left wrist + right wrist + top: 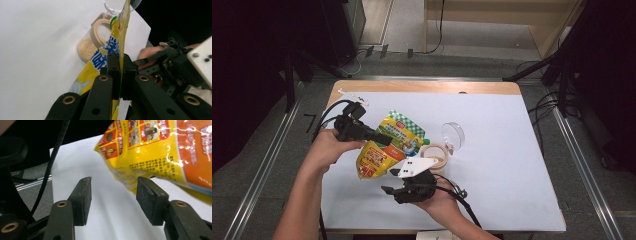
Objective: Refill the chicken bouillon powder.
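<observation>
A yellow, orange and green food pouch point(387, 147) hangs tilted above the white table cover. My left gripper point(384, 138) is shut on the pouch's left edge; in the left gripper view both jaws point(120, 72) pinch the thin yellow film point(117, 32). My right gripper point(390, 181) sits below the pouch's lower corner with its jaws open and pointing left. In the right gripper view the pouch's yellow corner point(150, 155) hangs just above and beyond the open pads point(82, 195), touching neither, and my right gripper point(112, 197) holds nothing.
A small glass jar point(437, 156) with beige grains stands right of the pouch, its clear hinged lid point(453, 134) open. A small white clip-like item point(354, 97) lies at the table's back left. The table cover point(502, 150) extends to the right.
</observation>
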`<state>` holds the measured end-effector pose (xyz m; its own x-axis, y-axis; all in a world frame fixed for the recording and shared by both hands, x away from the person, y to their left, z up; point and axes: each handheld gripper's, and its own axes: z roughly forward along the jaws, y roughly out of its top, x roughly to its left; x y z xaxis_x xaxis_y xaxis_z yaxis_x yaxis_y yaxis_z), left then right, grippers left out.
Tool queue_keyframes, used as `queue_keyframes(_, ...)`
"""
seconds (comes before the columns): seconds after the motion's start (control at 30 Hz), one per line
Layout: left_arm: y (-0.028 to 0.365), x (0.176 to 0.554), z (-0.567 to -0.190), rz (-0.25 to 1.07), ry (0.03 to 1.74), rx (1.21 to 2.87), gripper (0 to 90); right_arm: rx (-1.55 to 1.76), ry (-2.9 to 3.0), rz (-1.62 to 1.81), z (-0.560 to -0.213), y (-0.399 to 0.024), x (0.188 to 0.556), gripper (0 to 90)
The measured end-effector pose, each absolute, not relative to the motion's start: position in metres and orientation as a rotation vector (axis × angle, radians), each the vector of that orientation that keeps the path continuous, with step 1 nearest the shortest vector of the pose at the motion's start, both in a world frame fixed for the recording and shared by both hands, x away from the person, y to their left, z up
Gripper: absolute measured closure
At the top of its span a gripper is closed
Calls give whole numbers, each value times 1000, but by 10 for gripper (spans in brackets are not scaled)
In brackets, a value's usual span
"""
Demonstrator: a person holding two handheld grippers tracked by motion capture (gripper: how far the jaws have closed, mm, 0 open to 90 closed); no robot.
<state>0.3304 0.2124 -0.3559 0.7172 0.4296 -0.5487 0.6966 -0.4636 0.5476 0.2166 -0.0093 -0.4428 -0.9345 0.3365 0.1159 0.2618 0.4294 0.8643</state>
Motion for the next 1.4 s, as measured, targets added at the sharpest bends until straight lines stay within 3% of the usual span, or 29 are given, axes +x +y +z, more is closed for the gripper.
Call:
queue_keyframes(0.63,223,342,-359,-307,838,2034,899,600,2587,1586,-449,-40,202,457)
queue_keyframes(1.4,199,368,-387,-257,872,2044,900,656,2564,1572,-450,-50,213,469)
